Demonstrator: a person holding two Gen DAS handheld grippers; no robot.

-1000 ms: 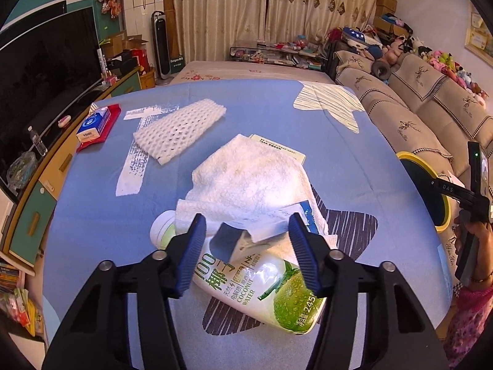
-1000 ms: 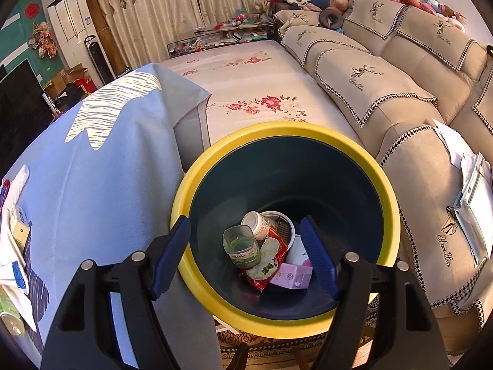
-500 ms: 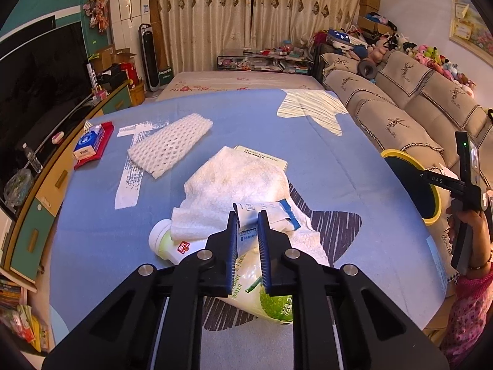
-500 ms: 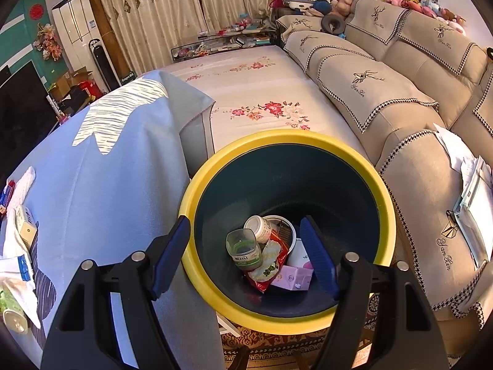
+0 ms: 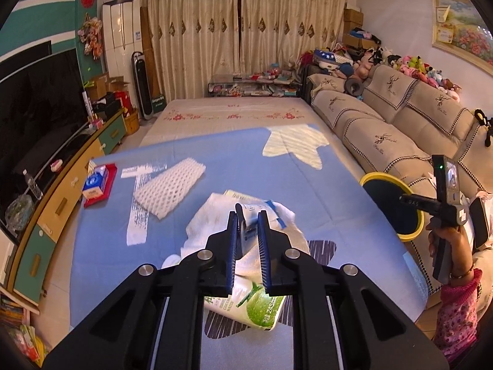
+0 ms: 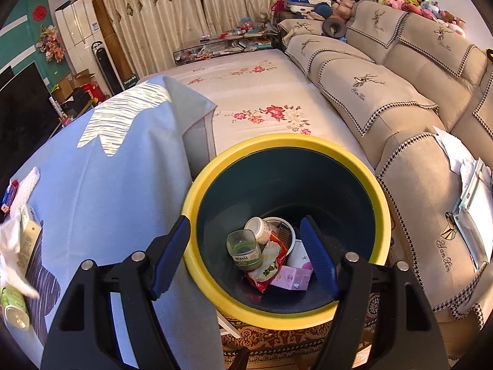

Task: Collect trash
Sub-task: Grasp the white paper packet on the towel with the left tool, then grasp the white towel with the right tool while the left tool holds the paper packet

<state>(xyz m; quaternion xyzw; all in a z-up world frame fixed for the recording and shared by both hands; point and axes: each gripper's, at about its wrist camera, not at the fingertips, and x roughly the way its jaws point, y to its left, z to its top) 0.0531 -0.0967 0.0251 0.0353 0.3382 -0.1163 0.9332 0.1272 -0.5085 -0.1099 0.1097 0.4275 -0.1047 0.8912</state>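
My left gripper (image 5: 248, 215) is clamped on a thin crinkly wrapper (image 5: 255, 208) above the nubby white towel (image 5: 215, 219) near the blue cloth's (image 5: 323, 203) front edge, while my right gripper (image 6: 246, 240) hangs spread over the round yellow-rimmed bin (image 6: 215, 166).

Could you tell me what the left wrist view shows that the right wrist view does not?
Only the left wrist view shows the left tool shut on a wrapper above the towel, plus the white mesh sleeve.

Only the right wrist view shows the trash inside the bin, such as a jar, framed by the open right tool.

Both show the blue cloth, yellow-rimmed bin and coconut water carton.
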